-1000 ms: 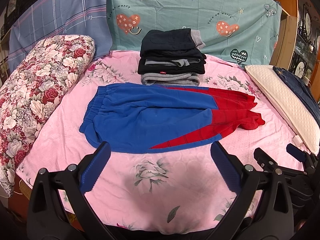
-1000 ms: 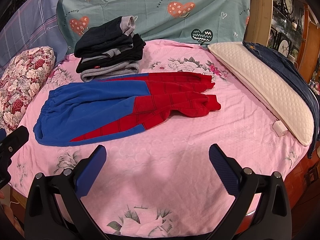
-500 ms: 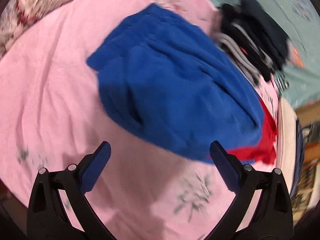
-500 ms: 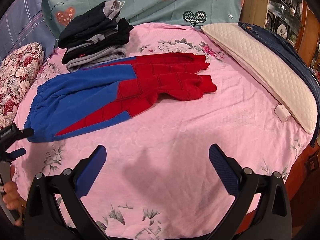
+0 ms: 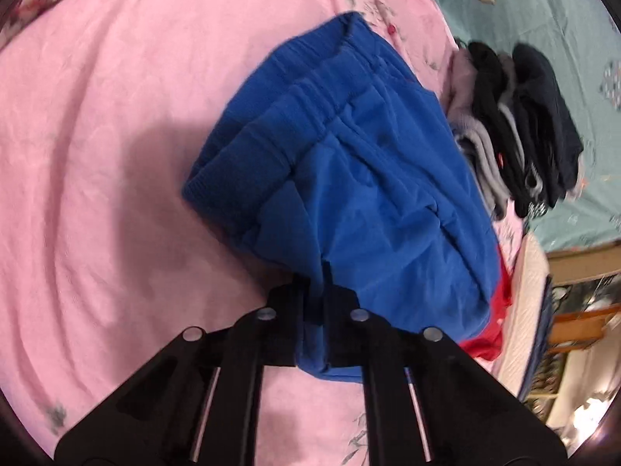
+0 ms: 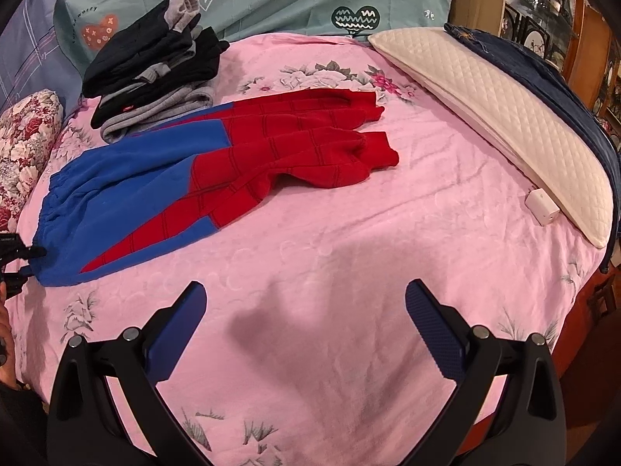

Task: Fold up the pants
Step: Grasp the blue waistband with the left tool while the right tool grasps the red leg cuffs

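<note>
The blue and red pants lie flat across the pink bed, waistband at the left, red legs pointing right. In the left wrist view my left gripper is closing its jaws, and its pads pinch the near edge of the blue pants by the waistband corner. In the right wrist view the left gripper shows at the far left edge, at that same corner. My right gripper hangs open above bare sheet, well short of the red legs, with nothing between its fingers.
A stack of folded dark and grey clothes sits at the back left, touching the pants. A cream quilted pillow, dark jeans and a small white box line the right side. A floral pillow lies at the left.
My left gripper swung left and down to the waistband corner, rolled, and went from wide open to pinched on the blue fabric. My right gripper drifted a little closer to the sheet, still open.
</note>
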Motion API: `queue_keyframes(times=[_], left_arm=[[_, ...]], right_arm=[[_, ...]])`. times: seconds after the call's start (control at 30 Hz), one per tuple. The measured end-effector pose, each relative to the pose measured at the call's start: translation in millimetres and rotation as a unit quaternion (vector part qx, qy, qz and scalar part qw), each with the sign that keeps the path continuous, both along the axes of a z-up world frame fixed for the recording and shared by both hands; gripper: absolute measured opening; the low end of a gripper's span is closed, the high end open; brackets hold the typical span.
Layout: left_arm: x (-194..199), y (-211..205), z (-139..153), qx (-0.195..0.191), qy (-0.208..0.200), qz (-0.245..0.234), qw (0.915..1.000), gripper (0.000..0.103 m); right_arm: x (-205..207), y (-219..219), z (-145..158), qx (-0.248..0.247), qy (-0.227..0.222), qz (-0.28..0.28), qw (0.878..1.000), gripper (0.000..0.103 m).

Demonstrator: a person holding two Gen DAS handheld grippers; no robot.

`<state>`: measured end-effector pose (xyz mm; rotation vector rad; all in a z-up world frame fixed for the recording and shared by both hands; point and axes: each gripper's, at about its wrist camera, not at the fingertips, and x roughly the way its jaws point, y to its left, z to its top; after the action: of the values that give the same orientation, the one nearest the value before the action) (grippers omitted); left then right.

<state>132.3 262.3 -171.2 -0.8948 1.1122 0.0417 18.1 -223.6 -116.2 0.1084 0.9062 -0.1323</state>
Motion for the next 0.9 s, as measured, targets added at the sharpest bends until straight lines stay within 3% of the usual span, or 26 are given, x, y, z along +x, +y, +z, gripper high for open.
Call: queue_keyframes(times=[0.13,0.27,0.37,0.43,0.5,0.63,0.73,0.77,0.8,0.83,0.9], left_arm=[[-8.7,10.9,-10.7,-0.035,-0.029,0.022,0.9987,0.007],[-12.4,7.0,-10.0,-0.02,-0.051,0.021,0.9983,0.007],[-12.1,0.8,-7.2,0.006,-0.06,0.015,0.9981,0.007],[-11.4,0.8,-7.4,0.009,-0.063,0.012,0.9979,0.008],[-12.2,4.0,-8.7,0.002,-0.065,0.01,0.9978,0.008],[-12.8,6.7,-10.1,-0.003,-0.067,0.006,0.9977,0.01],[-11.5,4.7,-9.4,0.007,-0.067,0.003,0.9978,0.01],[-10.9,3.7,-8.3,0.011,-0.067,0.003,0.9977,0.01],[-10.9,3.4,-7.7,0.013,-0.066,0.002,0.9977,0.01],[-11.3,4.1,-7.6,0.009,-0.066,0.005,0.9977,0.008],[-14.9,7.4,-6.5,0.008,-0.065,0.01,0.9978,0.008]], right_arm=[[9.5,-24.9,2.4,-0.019,-0.006,-0.028,0.999,0.102],[33.0,-71.0,8.1,-0.002,0.007,-0.054,0.999,0.102],[63.6,-108.8,0.3,0.084,0.049,-0.069,0.993,0.102],[88.6,-128.0,-14.8,0.169,0.085,-0.071,0.979,0.102],[110.3,-133.6,-26.5,0.209,0.103,-0.069,0.97,0.099],[150.6,-130.4,-44.3,0.23,0.125,-0.059,0.963,0.077],[174.1,-126.6,-65.9,0.261,0.151,-0.058,0.952,0.072],[176.5,-125.3,-64.9,0.248,0.138,-0.059,0.957,0.062],[179.2,-121.8,-64.1,0.238,0.128,-0.056,0.961,0.04],[181.9,-116.7,-66.6,0.233,0.129,-0.049,0.963,0.012],[180.4,-115.1,-68.9,0.236,0.121,-0.056,0.962,0.011]])
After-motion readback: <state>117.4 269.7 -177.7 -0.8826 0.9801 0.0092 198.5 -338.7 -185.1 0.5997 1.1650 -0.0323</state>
